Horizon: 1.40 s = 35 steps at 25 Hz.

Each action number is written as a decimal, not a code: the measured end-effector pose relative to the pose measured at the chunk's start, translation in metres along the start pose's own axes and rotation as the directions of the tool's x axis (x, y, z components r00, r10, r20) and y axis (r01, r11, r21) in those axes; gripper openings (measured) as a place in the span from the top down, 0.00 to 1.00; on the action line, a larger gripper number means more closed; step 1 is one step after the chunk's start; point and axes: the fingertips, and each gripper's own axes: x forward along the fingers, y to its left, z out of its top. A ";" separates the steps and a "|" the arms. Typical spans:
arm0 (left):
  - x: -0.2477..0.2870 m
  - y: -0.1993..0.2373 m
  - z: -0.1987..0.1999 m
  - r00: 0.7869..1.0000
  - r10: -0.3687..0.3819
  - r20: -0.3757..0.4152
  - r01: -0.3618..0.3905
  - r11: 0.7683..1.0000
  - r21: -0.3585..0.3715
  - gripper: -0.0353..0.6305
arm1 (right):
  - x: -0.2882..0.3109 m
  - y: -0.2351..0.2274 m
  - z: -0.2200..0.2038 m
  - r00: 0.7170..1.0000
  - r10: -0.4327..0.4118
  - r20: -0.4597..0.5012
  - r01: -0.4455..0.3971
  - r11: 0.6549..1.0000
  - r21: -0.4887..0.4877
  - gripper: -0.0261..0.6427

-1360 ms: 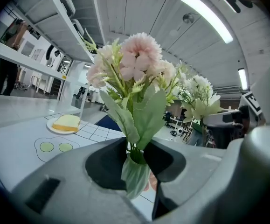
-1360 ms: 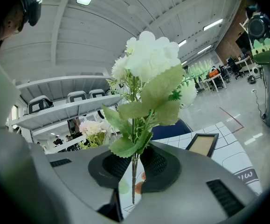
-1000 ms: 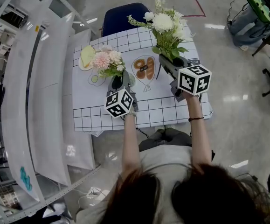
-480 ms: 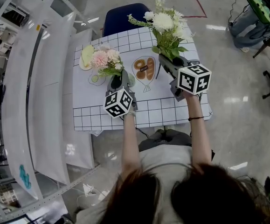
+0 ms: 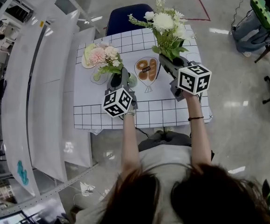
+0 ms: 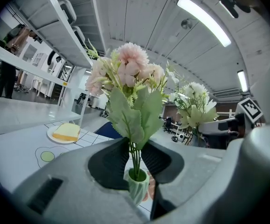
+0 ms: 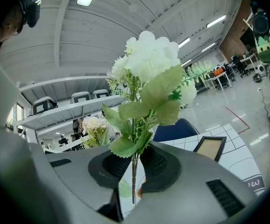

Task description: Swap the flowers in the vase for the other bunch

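Observation:
A pink bunch (image 5: 102,57) stands with its stems reaching into the mouth of a small ribbed green vase (image 6: 138,185) on the table. My left gripper (image 5: 118,80) is shut on those stems just above the vase rim; in the left gripper view the left gripper (image 6: 135,160) has the thin stems pinched between its dark pads. The vase (image 5: 131,80) peeks out beside the jaws. My right gripper (image 5: 167,64) holds the white bunch (image 5: 167,24) upright over the table's right half. The white bunch's (image 7: 148,59) stem ends hang free below the right gripper (image 7: 134,164).
A white cloth with a grid border (image 5: 172,111) covers the small table. A plate with bread (image 5: 87,56) sits at the far left, a printed bread drawing (image 5: 146,69) in the middle, a dark picture frame (image 7: 211,148) at the far right. A blue chair (image 5: 128,17) stands behind, long white shelves (image 5: 46,78) to the left.
The pink flower heads have drifted slightly left and now overlap the plate in the head view. Both grippers stay almost where they were.

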 end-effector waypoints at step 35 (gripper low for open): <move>-0.018 -0.004 0.050 0.994 -0.031 0.107 0.032 0.999 -0.007 0.82 | 0.008 0.015 0.004 0.999 0.034 0.010 -0.034 0.999 -0.006 0.88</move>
